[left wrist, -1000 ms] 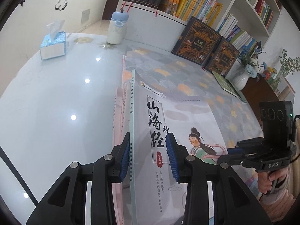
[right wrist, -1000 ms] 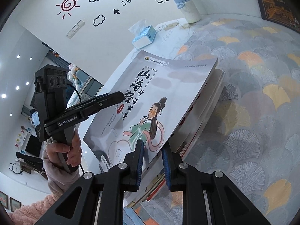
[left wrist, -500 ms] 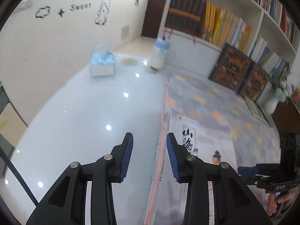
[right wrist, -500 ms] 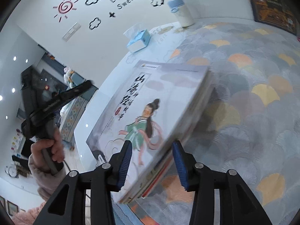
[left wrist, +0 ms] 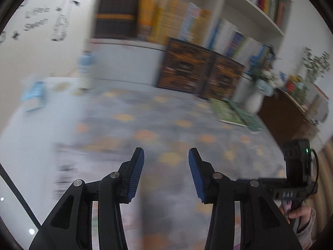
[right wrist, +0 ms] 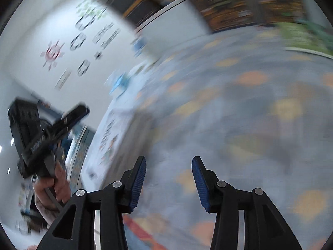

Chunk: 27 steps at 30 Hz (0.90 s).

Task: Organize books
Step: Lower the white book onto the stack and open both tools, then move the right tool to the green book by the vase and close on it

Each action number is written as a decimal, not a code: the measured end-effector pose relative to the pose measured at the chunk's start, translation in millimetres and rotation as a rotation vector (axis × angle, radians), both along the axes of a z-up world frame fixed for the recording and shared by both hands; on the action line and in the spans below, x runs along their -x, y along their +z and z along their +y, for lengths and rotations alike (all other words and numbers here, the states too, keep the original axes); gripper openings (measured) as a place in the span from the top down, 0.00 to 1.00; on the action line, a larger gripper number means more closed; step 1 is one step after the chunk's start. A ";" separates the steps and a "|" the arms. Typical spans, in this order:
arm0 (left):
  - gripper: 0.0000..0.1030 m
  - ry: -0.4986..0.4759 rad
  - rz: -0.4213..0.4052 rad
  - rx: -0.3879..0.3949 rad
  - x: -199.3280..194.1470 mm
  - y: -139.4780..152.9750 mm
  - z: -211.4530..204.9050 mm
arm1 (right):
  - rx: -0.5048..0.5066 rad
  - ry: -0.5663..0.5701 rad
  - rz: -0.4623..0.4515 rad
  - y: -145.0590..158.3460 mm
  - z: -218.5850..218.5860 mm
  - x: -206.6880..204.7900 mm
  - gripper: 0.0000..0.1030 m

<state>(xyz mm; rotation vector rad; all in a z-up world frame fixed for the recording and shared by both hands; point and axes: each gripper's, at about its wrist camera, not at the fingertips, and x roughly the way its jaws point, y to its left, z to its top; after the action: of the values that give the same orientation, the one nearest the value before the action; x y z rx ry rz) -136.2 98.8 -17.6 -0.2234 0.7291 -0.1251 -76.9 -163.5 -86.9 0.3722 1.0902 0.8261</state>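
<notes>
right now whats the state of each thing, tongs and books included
left tongs: open, holding nothing
right tongs: open, holding nothing
book stack: lying flat on the mat, blurred, untouched
green book: lying flat by the vase
dark boxed books: upright against the shelf
vase: upright, holding flowers
bottle: upright, blurred

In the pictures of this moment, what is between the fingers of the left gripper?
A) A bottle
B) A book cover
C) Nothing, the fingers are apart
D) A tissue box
C: the left gripper stands open, and only the blurred patterned mat shows in the gap.
</notes>
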 end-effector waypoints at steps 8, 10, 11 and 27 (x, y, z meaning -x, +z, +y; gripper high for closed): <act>0.59 -0.185 0.137 0.053 -75.5 -59.7 -135.2 | -0.058 -0.297 0.103 -21.9 -190.0 -66.8 0.56; 0.59 -0.205 0.153 0.067 -85.2 -71.4 -156.6 | -0.089 -0.391 0.118 -30.1 -234.6 -89.3 0.55; 0.59 -0.210 0.158 0.078 -88.7 -78.2 -165.8 | -0.118 -0.453 0.140 -38.3 -261.2 -103.5 0.52; 0.59 -0.272 0.214 0.153 -93.0 -131.5 -181.9 | -0.229 -0.789 0.190 -98.3 -365.4 -238.0 0.47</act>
<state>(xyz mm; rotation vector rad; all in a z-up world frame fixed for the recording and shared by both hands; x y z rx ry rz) -43.2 -83.0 -149.1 -0.2860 0.9620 -0.4216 161.1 -528.9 -185.2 1.0120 0.9081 0.2065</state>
